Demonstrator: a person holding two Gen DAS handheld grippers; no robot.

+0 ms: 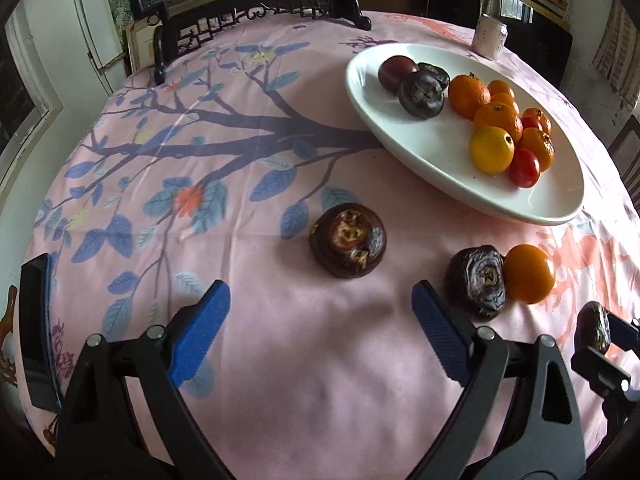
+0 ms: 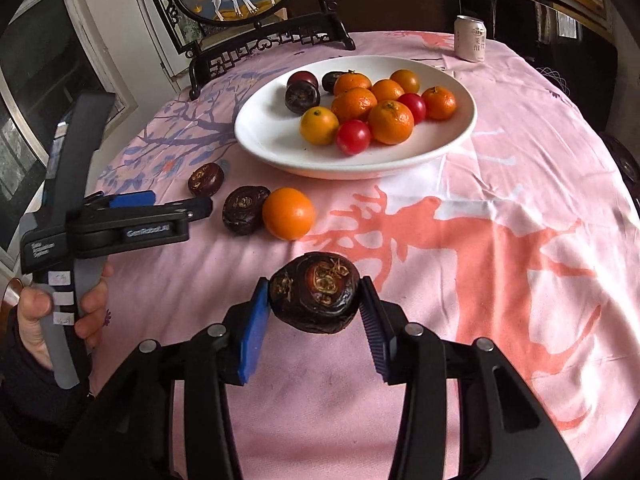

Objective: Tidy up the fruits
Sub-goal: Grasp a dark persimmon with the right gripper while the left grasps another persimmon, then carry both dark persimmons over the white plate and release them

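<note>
A white plate (image 2: 280, 152) holds several oranges, red tomatoes and dark water chestnuts; it also shows in the left wrist view (image 1: 400, 148). My right gripper (image 2: 314, 312) is shut on a dark water chestnut (image 2: 316, 296) just above the pink tablecloth. On the cloth lie two more water chestnuts (image 2: 245, 210) (image 2: 206, 179) and an orange (image 2: 289, 213). My left gripper (image 1: 320, 308) is open and empty, with one chestnut (image 1: 348, 246) just ahead of it and another chestnut (image 1: 478, 284) with the orange (image 1: 528, 274) off its right finger.
A drink can (image 2: 470, 38) stands at the far edge of the table. A dark carved stand (image 2: 272, 46) with a round picture stands behind the plate. A dark phone-like object (image 1: 36, 332) lies at the left table edge.
</note>
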